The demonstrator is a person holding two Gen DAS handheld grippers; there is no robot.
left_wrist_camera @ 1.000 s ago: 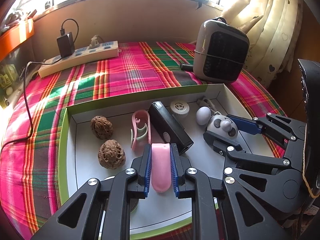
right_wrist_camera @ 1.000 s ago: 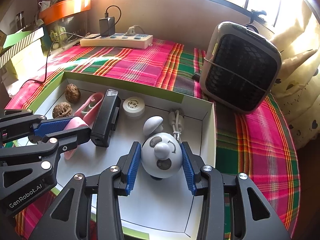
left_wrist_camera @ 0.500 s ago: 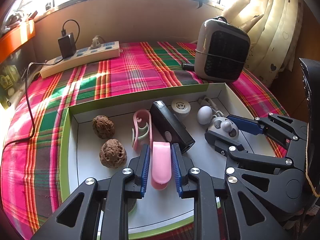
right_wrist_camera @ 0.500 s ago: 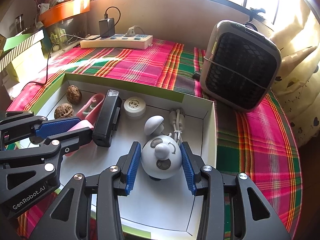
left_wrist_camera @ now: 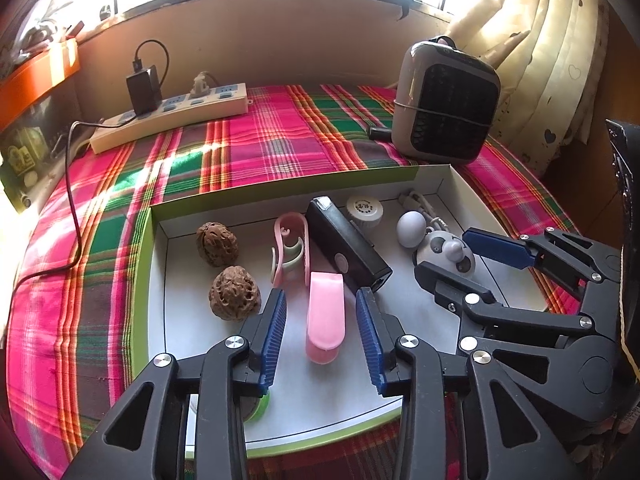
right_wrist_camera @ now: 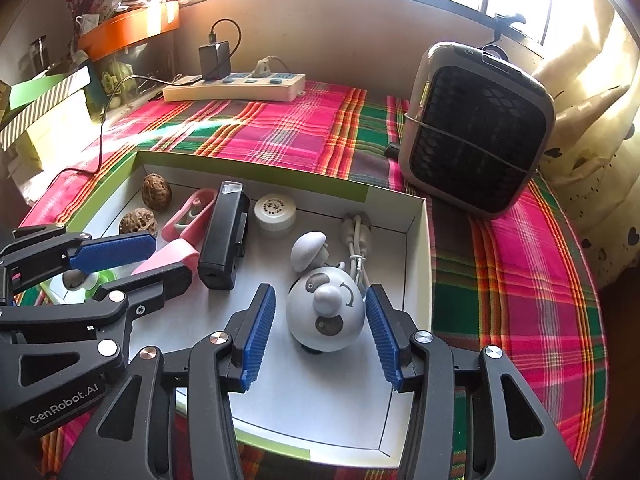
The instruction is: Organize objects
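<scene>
A white box with a green rim (left_wrist_camera: 158,216) (right_wrist_camera: 416,216) lies on the plaid cloth. My left gripper (left_wrist_camera: 322,330) is open, its jaws either side of a pink clip (left_wrist_camera: 325,316) that rests on the box floor. My right gripper (right_wrist_camera: 320,334) is open around a round grey-white figurine (right_wrist_camera: 326,316), which stands on the box floor; it also shows in the left wrist view (left_wrist_camera: 444,250). Also in the box are two walnuts (left_wrist_camera: 234,292), a pink holder (left_wrist_camera: 290,248), a black rectangular device (left_wrist_camera: 346,246), a white round cap (left_wrist_camera: 364,210), a grey mushroom shape (right_wrist_camera: 308,248) and a coiled cable (right_wrist_camera: 356,236).
A grey fan heater (right_wrist_camera: 476,128) stands on the cloth behind the box's right corner. A white power strip (left_wrist_camera: 168,116) with a black charger and its cable lies at the back left. Cream curtains (left_wrist_camera: 540,60) hang at the right. A wall runs along the back.
Both grippers have opened. The left one let go of the pink clip and the right one let go of the figurine; both objects now rest on the box floor.
</scene>
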